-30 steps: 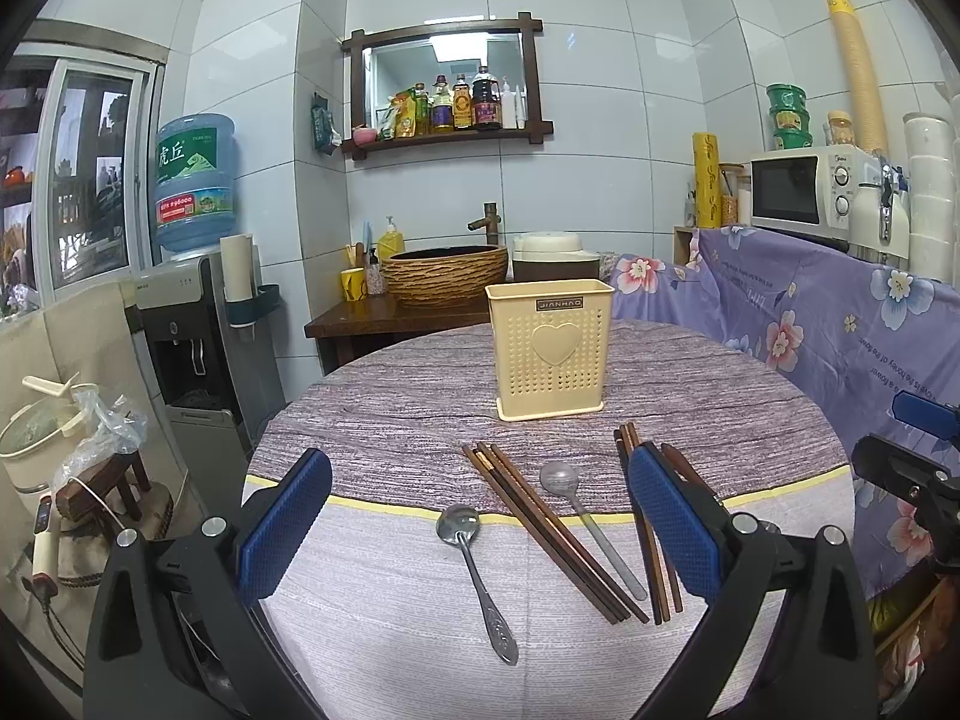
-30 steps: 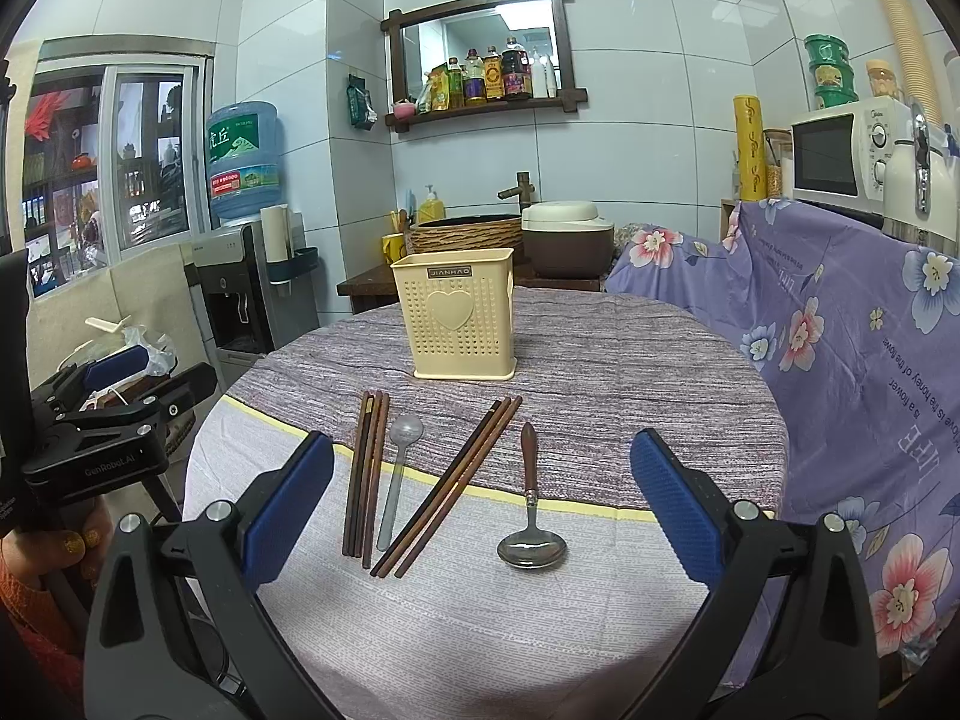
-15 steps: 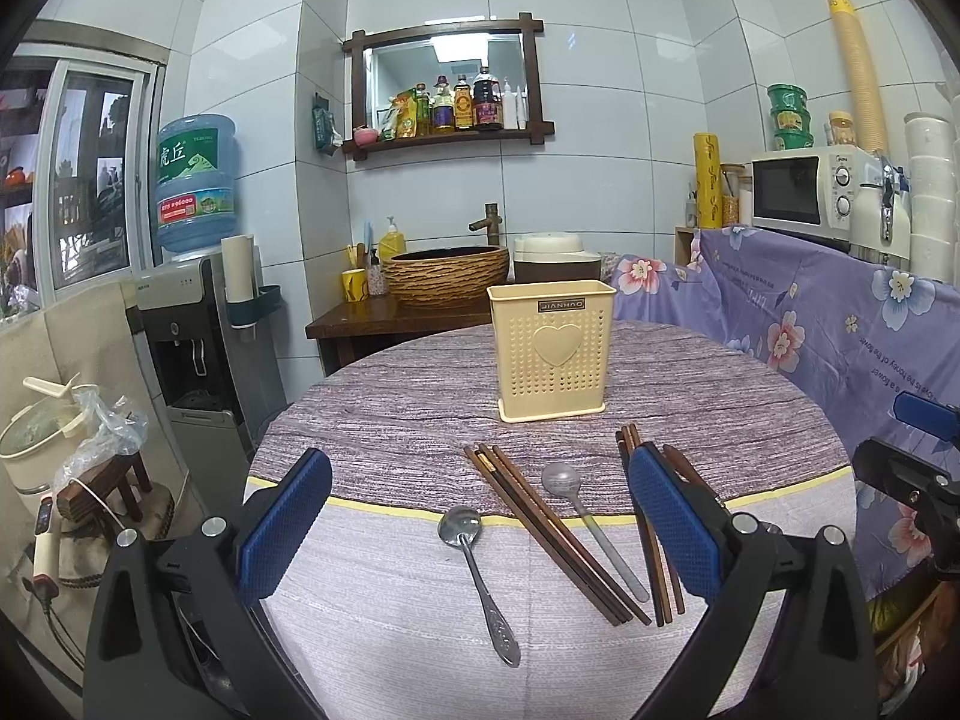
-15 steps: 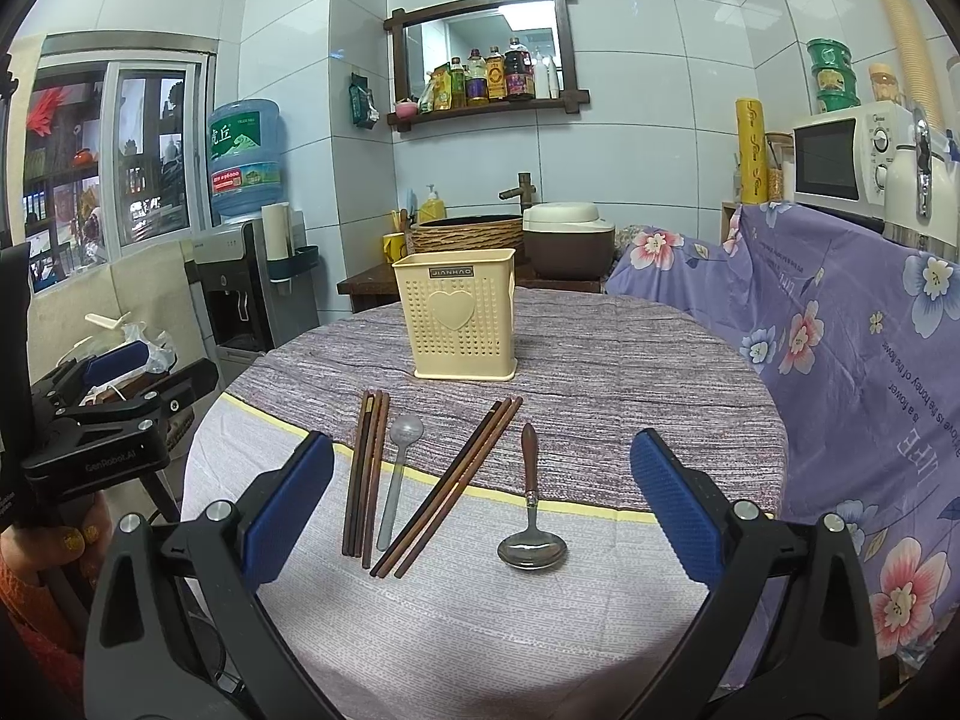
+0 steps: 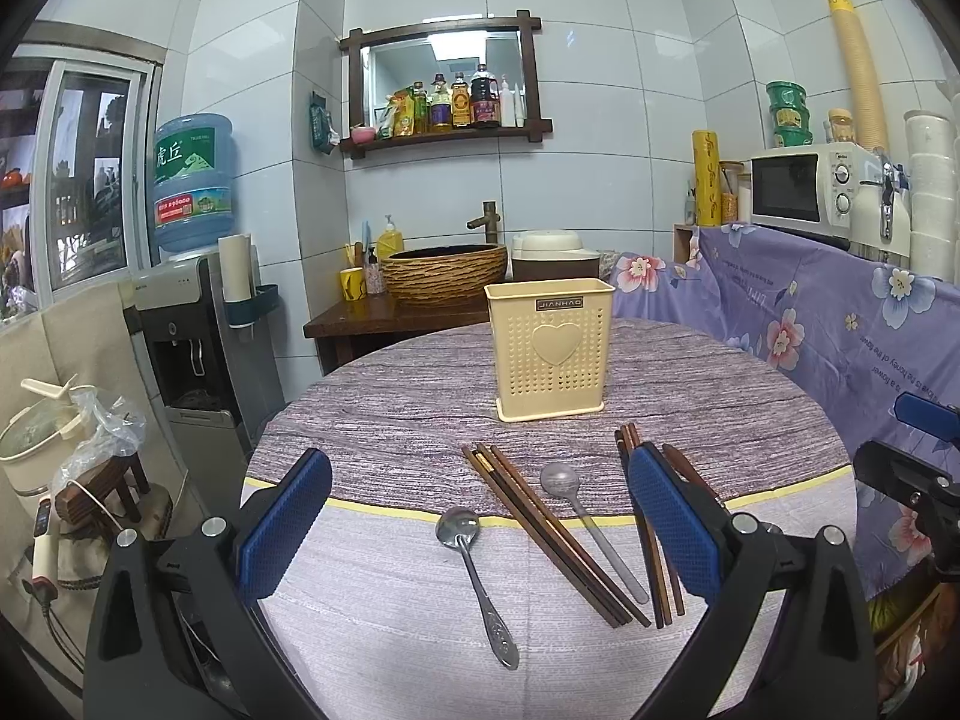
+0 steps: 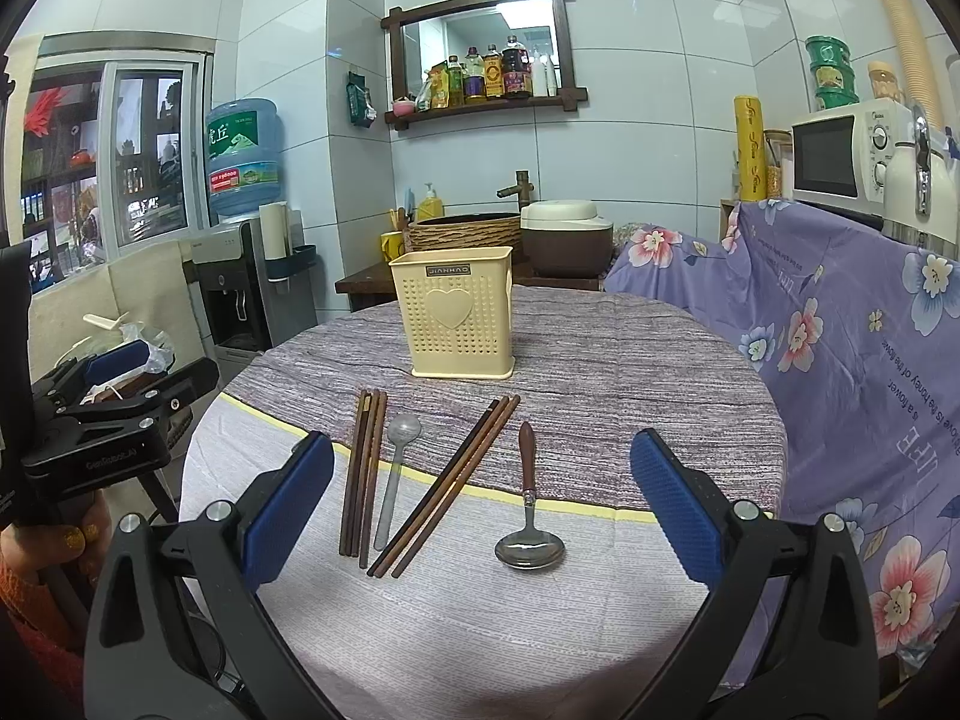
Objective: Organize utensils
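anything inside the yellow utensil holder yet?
Nothing sticks out above the rim of the utensil holder in either view. Its perforated walls hide the interior, so the bottom cannot be seen. Chopsticks and spoons lie on the table.

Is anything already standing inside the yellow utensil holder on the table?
No. Nothing rises above the rim of the utensil holder, and the chopsticks and wooden-handled spoon lie on the table.
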